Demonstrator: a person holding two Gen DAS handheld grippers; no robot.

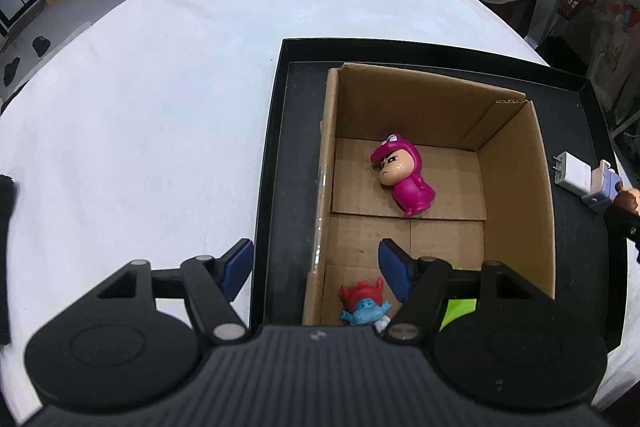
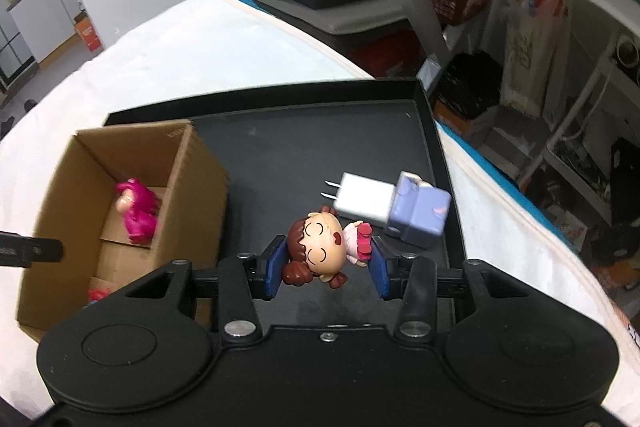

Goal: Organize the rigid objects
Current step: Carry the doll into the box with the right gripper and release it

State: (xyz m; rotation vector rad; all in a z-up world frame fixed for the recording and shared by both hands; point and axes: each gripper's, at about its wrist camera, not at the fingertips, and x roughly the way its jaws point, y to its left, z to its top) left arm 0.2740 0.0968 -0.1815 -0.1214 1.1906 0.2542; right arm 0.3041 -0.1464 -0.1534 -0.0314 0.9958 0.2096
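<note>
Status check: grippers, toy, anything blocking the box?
Right gripper shut on girl figurine, above tray. Left gripper open, empty, at cardboard box edge. Box mouth unobstructed.

Tray point(image 2: 424, 147) sits on the surface point(image 1: 160, 87). Box point(image 2: 192, 187) stands in the tray, left of the right tongs point(image 2: 328, 259). Two figurines lie in the box: one point(image 1: 402, 179) ahead of the left tongs point(image 1: 316, 269), another point(image 1: 366, 305) just below them at the near wall. Doll point(image 2: 324, 247) sits between the right tongs' pads. Charger point(image 2: 362, 201) and block point(image 2: 420, 213), touching, lie on the tray just beyond the doll.
</note>
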